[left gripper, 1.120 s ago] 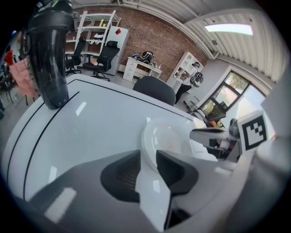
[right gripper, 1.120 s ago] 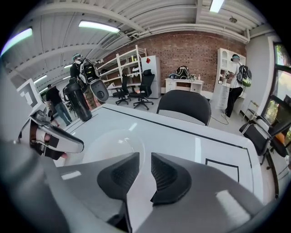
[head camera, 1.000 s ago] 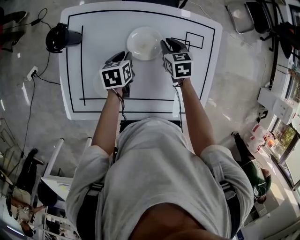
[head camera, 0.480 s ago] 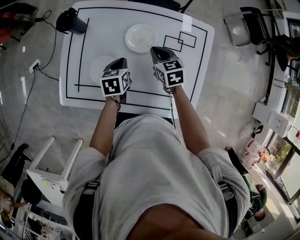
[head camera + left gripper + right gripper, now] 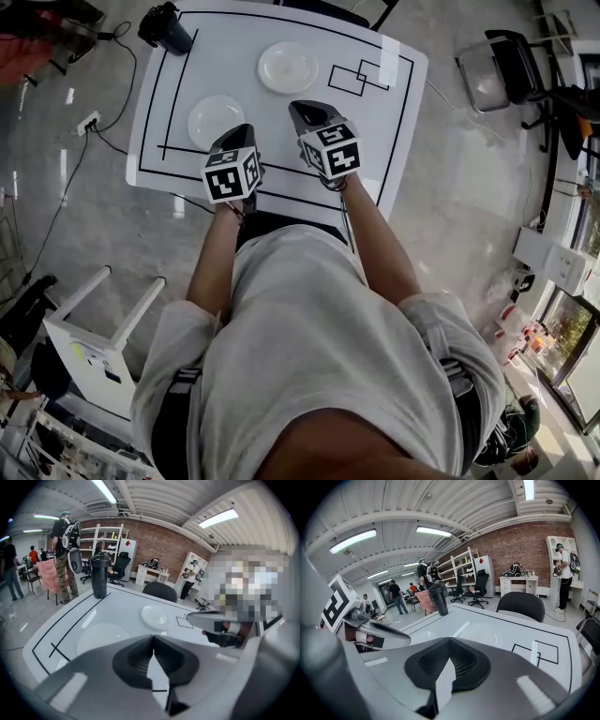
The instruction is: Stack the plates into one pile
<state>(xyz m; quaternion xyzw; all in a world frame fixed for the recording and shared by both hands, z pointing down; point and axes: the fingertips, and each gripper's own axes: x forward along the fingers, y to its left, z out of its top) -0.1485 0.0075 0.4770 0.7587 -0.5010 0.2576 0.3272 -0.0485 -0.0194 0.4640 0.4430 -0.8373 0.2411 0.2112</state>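
The plates are not yet one pile. The far plate lies by the table's far edge and the near plate toward its left edge, well apart. My left gripper and right gripper are clenched on nothing above the near edge, which I judge to be a neutral pose. I can read no writing, only square patterns on the marker cubes.

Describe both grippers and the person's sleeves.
The left gripper and right gripper match: smooth grey moulded shells tapering to pointed jaws, with black ribbed pads set inside. Each carries a white cube printed with black square markers, the left cube and the right cube. The person wears a light grey T-shirt with short sleeves.
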